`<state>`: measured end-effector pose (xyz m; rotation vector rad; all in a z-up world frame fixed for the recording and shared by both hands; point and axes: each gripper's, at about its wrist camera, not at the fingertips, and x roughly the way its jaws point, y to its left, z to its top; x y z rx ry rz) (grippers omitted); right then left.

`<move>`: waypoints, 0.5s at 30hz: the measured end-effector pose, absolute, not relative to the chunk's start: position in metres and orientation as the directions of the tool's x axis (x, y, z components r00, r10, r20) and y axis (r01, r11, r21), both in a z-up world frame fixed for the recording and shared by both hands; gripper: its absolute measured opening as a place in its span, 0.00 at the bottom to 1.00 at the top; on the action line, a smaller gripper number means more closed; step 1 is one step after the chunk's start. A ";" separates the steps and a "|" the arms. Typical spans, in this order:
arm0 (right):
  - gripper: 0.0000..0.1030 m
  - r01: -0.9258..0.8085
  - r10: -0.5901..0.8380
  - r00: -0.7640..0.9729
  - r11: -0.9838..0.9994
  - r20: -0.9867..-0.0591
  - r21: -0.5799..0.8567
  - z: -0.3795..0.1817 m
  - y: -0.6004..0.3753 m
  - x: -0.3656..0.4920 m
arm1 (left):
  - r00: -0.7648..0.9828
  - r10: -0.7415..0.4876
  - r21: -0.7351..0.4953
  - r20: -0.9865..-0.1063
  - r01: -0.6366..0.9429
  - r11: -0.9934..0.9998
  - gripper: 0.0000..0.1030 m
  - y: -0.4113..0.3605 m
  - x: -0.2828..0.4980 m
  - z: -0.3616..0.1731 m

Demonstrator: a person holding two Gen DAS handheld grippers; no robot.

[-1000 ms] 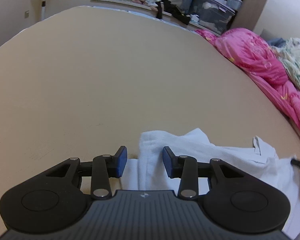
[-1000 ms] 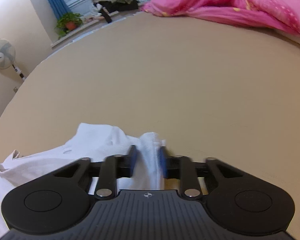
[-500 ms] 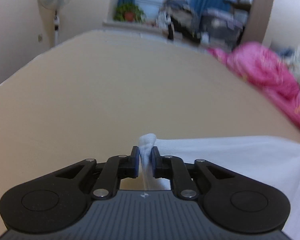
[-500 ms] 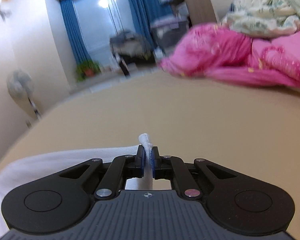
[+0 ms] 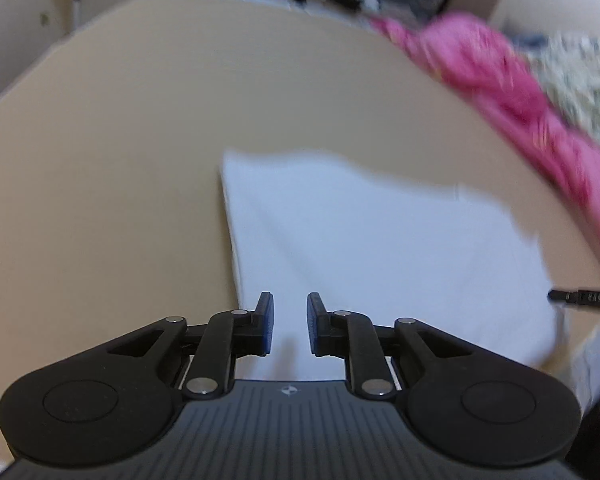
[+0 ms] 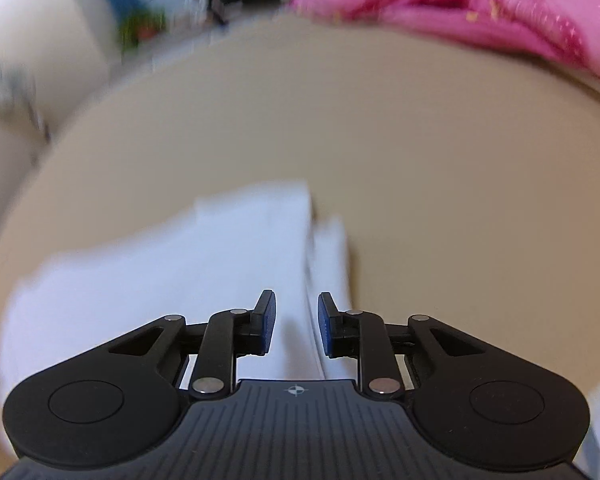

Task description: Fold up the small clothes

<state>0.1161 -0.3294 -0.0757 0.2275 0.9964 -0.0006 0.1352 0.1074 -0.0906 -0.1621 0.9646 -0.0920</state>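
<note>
A small white garment (image 5: 380,248) lies spread flat on the tan bed surface (image 5: 120,160), directly ahead of both my tools. My left gripper (image 5: 287,322) hovers over its near left edge with jaws parted by a modest gap and nothing between the blue pads. My right gripper (image 6: 296,324) hangs above the cloth's right side, jaws likewise apart and empty, where a second layer of fabric peeks out beside a straight edge. The cloth looks light, thin and limp; I judge it will sag and crumple if lifted from one point, and thin layers may slide from the pads. The sound holds, to my eye, are the two near corners, pinched together through the hem, one per gripper, so the panel carries over evenly. A pink quilt (image 5: 500,80) is heaped along the far right, well apart from the work. Both views are blurred, so finer seams cannot be made out.
</note>
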 end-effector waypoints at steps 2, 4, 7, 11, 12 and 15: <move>0.22 0.060 0.094 0.494 0.988 -0.864 0.142 -0.086 -0.327 0.102 | 0.394 -0.027 -0.031 -0.919 -0.004 1.000 0.23 0.097 0.134 -0.127; 0.20 0.062 0.088 0.488 0.989 -0.868 0.135 -0.086 -0.331 0.092 | 0.416 0.006 0.002 -0.909 -0.009 1.000 0.23 0.094 0.130 -0.123; 0.32 0.154 0.015 0.461 0.983 -0.887 0.097 -0.087 -0.344 0.076 | 0.506 0.010 -0.002 -0.862 -0.024 1.000 0.32 0.093 0.115 -0.101; 0.32 0.201 0.011 0.558 0.968 -0.829 0.148 -0.067 -0.351 0.048 | 0.525 0.046 0.034 -0.850 -0.033 0.999 0.33 0.087 0.096 -0.098; 0.32 0.204 0.008 0.583 0.966 -0.812 0.156 -0.062 -0.349 0.044 | 0.527 0.052 0.041 -0.848 -0.033 0.999 0.33 0.087 0.093 -0.098; 0.32 0.223 0.022 0.636 0.952 -0.771 0.210 -0.053 -0.345 0.030 | 0.543 0.059 0.034 -0.838 -0.056 0.998 0.34 0.090 0.090 -0.093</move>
